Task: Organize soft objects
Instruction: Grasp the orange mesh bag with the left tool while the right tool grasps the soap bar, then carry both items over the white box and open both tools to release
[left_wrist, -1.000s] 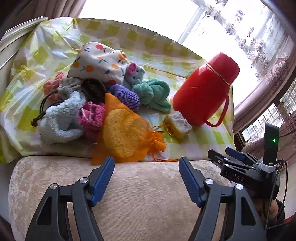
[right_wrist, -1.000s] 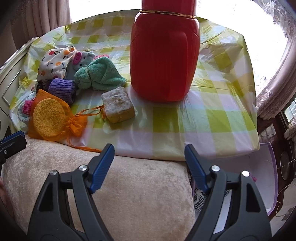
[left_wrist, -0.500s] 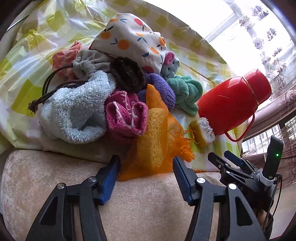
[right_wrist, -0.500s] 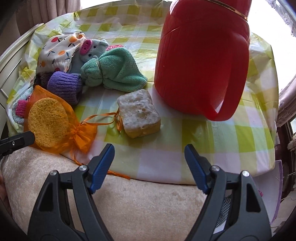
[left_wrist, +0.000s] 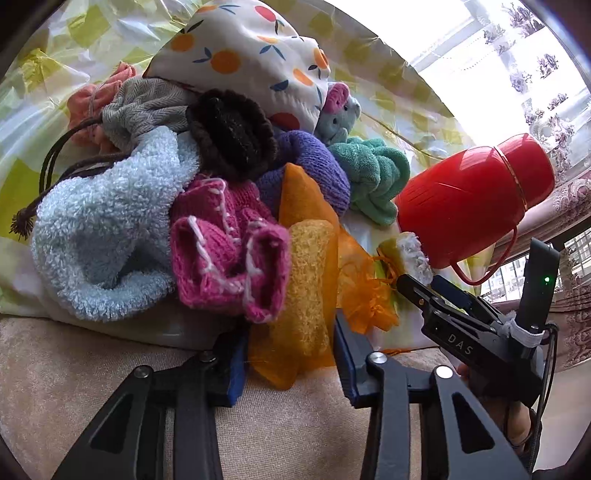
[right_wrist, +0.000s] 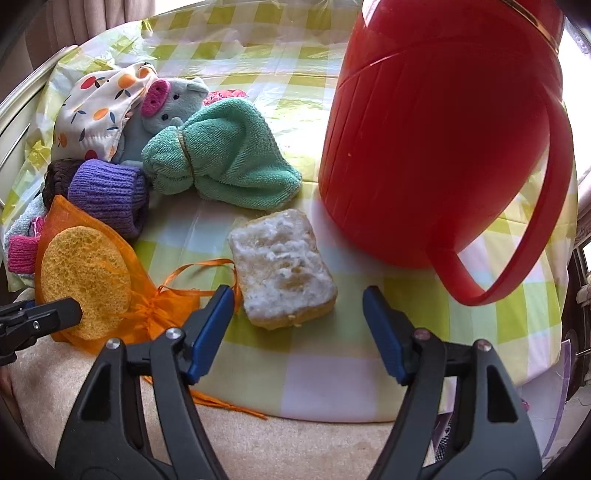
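A pile of soft things lies on the checked tablecloth (right_wrist: 325, 373): an orange mesh bag with a yellow sponge (left_wrist: 306, 291), pink knit booties (left_wrist: 225, 251), a light blue fluffy cloth (left_wrist: 99, 236), a purple knit roll (right_wrist: 107, 192), a green towel (right_wrist: 225, 162), a plush pig (right_wrist: 173, 103) and a fruit-print pouch (left_wrist: 251, 55). My left gripper (left_wrist: 288, 354) is open, its fingers on either side of the mesh bag's lower edge. My right gripper (right_wrist: 299, 325) is open, just in front of a rectangular yellow-white sponge (right_wrist: 280, 269).
A big red thermos jug (right_wrist: 439, 136) stands right behind the rectangular sponge; it also shows in the left wrist view (left_wrist: 469, 199). A beige cushioned edge (right_wrist: 295, 446) runs along the table's near side. A window with curtains lies beyond.
Both grippers moved forward toward the table. The left one closed in on the orange mesh bag and its jaws narrowed around it. The right one came up to the rectangular sponge.
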